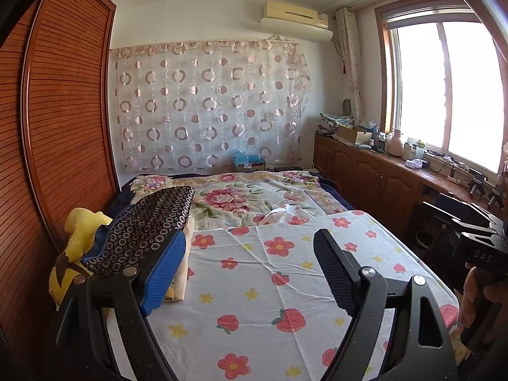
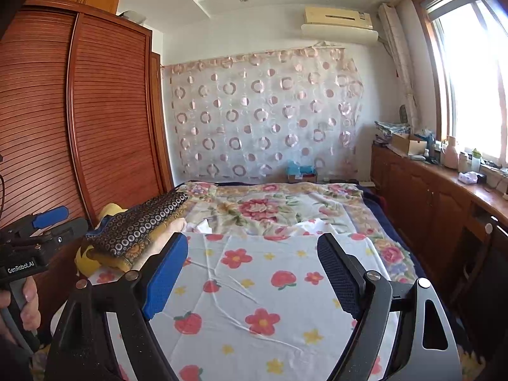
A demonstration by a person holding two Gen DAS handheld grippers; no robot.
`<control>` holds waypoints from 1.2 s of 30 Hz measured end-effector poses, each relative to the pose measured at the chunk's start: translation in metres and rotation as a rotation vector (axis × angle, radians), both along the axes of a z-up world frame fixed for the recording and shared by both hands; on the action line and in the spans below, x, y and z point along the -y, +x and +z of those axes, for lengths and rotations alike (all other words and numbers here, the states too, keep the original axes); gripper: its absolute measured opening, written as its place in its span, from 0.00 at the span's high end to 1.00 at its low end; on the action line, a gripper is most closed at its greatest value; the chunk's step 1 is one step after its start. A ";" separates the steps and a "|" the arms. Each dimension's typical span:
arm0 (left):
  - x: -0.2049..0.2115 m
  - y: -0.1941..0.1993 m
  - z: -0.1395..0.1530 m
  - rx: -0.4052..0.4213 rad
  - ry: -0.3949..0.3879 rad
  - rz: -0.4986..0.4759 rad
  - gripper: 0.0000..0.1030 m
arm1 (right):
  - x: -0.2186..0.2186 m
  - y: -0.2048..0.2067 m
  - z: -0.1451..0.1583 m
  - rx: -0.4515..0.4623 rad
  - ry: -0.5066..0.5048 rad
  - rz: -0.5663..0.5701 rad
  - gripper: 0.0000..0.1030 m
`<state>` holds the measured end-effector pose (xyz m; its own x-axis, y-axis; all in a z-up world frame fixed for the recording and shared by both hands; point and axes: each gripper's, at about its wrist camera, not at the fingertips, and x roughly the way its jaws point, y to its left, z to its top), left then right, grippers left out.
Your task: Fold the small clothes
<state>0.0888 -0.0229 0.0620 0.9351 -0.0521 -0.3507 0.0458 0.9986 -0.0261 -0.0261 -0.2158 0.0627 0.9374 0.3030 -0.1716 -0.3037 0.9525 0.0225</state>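
A stack of folded clothes lies at the bed's left edge, topped by a dark piece with small ring patterns [image 1: 149, 228] [image 2: 139, 225] over cream and yellow pieces [image 1: 181, 273]. A white cloth with red flowers and strawberries [image 1: 285, 273] [image 2: 270, 285] is spread flat on the bed in front of both grippers. My left gripper [image 1: 250, 270] is open and empty above this cloth. My right gripper [image 2: 254, 273] is open and empty above it too. The right gripper's body shows at the right edge of the left wrist view [image 1: 476, 244]. The left gripper's body shows at the left edge of the right wrist view [image 2: 35, 238].
A yellow plush toy [image 1: 82, 238] lies beside the stack against the wooden wardrobe [image 1: 63, 111]. A floral blanket [image 1: 254, 197] covers the far bed. A wooden cabinet [image 1: 381, 171] with clutter runs under the window on the right.
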 end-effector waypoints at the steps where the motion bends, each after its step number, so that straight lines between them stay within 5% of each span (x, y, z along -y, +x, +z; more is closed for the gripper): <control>1: 0.000 0.000 0.000 0.000 0.000 0.000 0.19 | 0.000 0.001 0.001 -0.001 0.000 0.000 0.18; 36: -0.001 -0.001 -0.003 0.005 0.002 0.000 0.19 | 0.004 0.001 -0.003 -0.001 -0.002 0.004 0.18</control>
<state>0.0875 -0.0223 0.0587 0.9367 -0.0512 -0.3464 0.0457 0.9987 -0.0239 -0.0250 -0.2201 0.0596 0.9360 0.3062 -0.1734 -0.3073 0.9514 0.0213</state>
